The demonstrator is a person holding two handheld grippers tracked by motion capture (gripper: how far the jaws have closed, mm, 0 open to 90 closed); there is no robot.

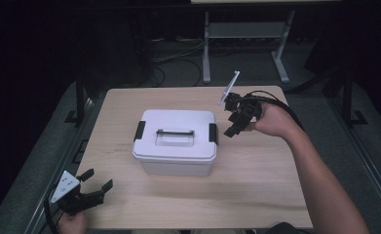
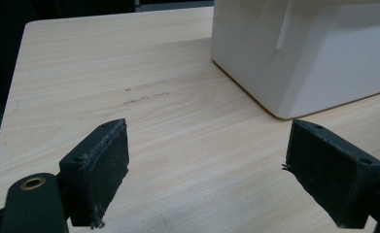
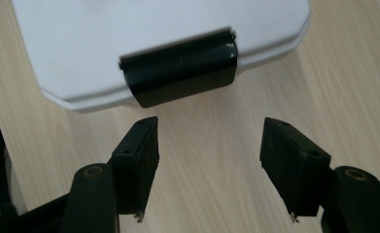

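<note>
The white box (image 1: pixel 176 140) sits mid-counter (image 1: pixel 256 195), lid on, its long axis running left to right, with a black latch (image 3: pixel 180 73) on each short end. We see the right-end latch just ahead of the right gripper (image 3: pixel 209 162), its fingers (image 3: pixel 294 167) released, holding nothing, standing about as wide as the latch, so we judge this hand the nearer. The left gripper (image 1: pixel 93 185), also released and empty, waits near the counter's front left corner, well apart from the box.

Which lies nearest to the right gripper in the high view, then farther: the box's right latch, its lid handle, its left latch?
From the right gripper:
1. Right latch, on the box's near side, just beside it.
2. Lid handle, mid-lid.
3. Left latch, far side.
</note>
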